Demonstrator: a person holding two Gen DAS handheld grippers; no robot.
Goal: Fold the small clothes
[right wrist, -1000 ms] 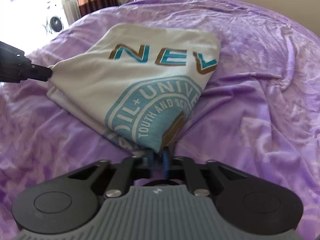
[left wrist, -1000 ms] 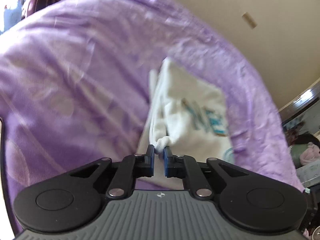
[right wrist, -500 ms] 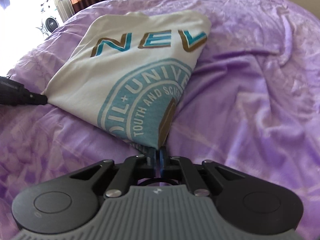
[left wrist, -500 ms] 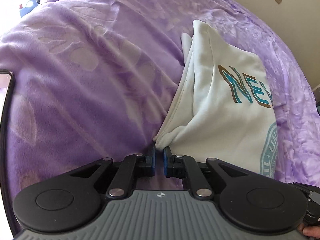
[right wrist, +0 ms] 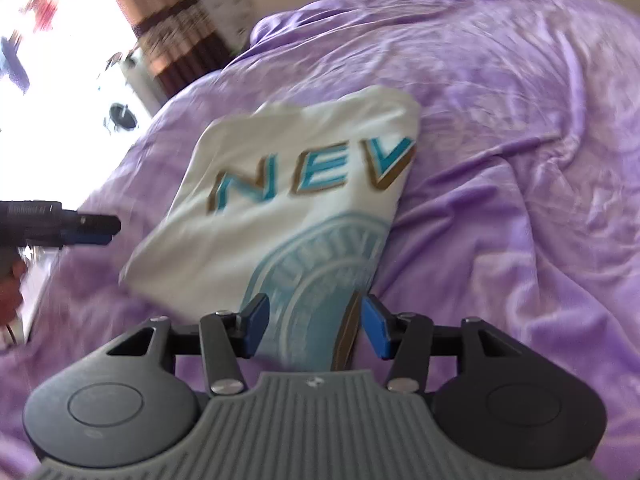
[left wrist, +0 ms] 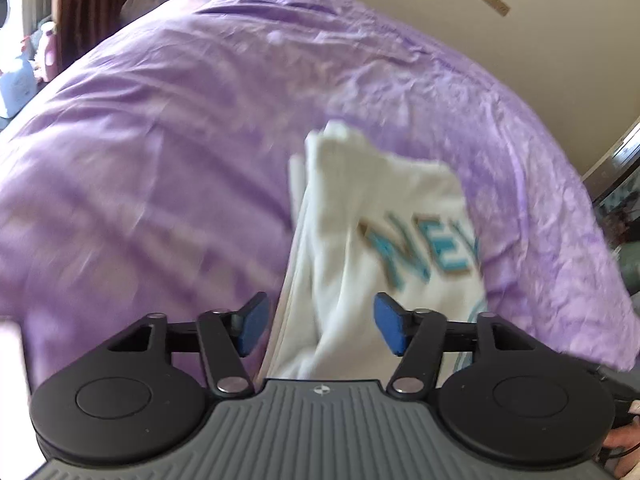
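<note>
Both tools look alike: the left gripper (left wrist: 318, 330) and right gripper (right wrist: 316, 330) each have a grey ribbed body with a small round emblem, two black round housings with circular caps, black linkage arms pinned by silver screws, and blue pads (left wrist: 387, 330) lining the black fingers.

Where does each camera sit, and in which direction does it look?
Left wrist: on the left gripper, looking down over its open blue pads at the folded shirt's edge on the purple bedcover.
Right wrist: on the right gripper, open, facing the shirt's print; the left gripper shows at left.
Shared: shirt, bedcover, left gripper.
</note>
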